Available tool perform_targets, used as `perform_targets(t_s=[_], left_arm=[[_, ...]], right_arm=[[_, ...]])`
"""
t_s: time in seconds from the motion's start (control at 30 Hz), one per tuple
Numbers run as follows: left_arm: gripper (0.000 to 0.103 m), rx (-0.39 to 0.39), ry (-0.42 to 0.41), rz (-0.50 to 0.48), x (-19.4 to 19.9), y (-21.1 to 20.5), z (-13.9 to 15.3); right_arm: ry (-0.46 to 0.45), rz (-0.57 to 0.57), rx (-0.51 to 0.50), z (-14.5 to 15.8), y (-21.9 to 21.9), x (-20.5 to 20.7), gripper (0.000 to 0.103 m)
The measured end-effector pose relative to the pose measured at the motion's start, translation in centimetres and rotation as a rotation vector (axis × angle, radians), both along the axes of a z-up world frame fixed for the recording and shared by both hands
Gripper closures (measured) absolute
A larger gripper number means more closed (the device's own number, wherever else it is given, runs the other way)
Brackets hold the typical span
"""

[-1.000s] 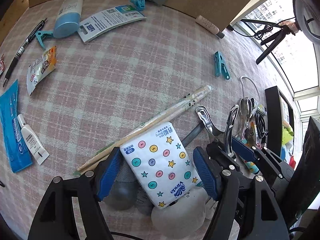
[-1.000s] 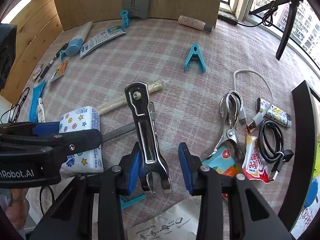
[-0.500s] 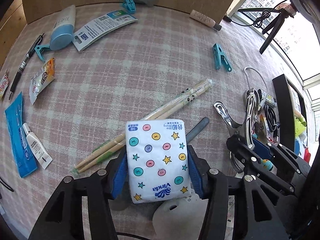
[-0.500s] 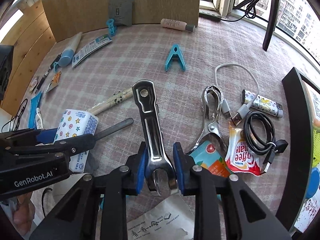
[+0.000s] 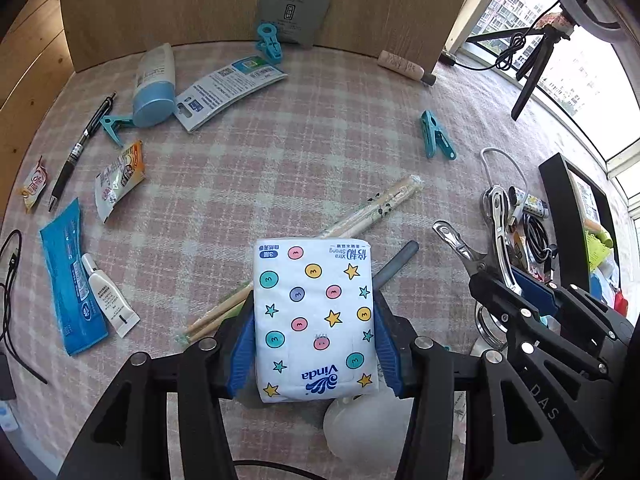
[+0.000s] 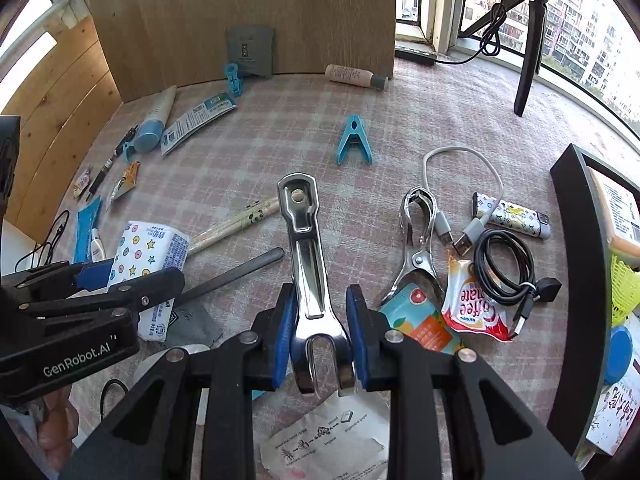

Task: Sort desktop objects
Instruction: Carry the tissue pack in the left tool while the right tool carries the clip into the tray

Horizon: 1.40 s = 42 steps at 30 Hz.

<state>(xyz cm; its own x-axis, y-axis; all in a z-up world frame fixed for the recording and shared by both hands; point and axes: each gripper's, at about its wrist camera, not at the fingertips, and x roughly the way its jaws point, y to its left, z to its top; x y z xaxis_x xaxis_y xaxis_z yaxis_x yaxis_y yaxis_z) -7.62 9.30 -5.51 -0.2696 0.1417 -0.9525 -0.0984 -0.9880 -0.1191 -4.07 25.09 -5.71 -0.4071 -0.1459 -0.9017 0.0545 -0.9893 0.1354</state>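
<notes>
My left gripper (image 5: 314,336) is shut on a white Vinda tissue pack (image 5: 314,312) with coloured dots and stars, held above the pink checked tablecloth (image 5: 280,152). The pack also shows in the right wrist view (image 6: 146,256). My right gripper (image 6: 320,334) is shut on a shiny metal clip (image 6: 306,264), which points forward and away from me. That clip also shows in the left wrist view (image 5: 464,250), at the right.
Wrapped chopsticks (image 5: 372,208) and a dark rod (image 5: 394,264) lie under the pack. A second metal clip (image 6: 416,240), cables (image 6: 504,264), sachets (image 6: 472,308) and a lighter (image 6: 512,216) crowd the right. Blue pegs (image 6: 354,140), a tube (image 5: 154,84), a pen (image 5: 80,152) and packets lie far and left.
Both grippers closed, the left on the tissue pack and the right on the metal clip, then lifted them and drew back from the table.
</notes>
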Motion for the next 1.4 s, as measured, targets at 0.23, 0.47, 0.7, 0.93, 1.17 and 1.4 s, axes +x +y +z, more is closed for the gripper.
perform_targets(t_s=[0.23,0.47,0.7,0.93,1.17,1.4], left_arm=[[0.054,0.052,0.027,-0.004,0.8,-1.1,2.7],[0.054,0.074,0.052,-0.081,1.8,2.5,5.1],[0.054,0.106,0.079,-0.199,3.7,9.8,7.4],[0.054,0.144,0.095,-0.325,6.3,19.5,8.7],[0.054,0.181,0.089,-0.428,7.1,29.2,9.2],[0.054,0.193,0.115,-0.512,6.7,37.3,9.9]], right_arm=[[0.037,-0.058,-0.038,2.2,1.8,1.6,0.078],[0.069,-0.156,-0.071,4.1,5.9,4.2,0.078],[0.108,-0.285,-0.064,6.1,13.8,6.9,0.078],[0.125,-0.414,-0.008,7.5,23.9,9.1,0.078],[0.134,-0.513,0.035,8.8,32.2,9.9,0.078],[0.117,-0.575,0.050,8.3,37.6,9.3,0.078]])
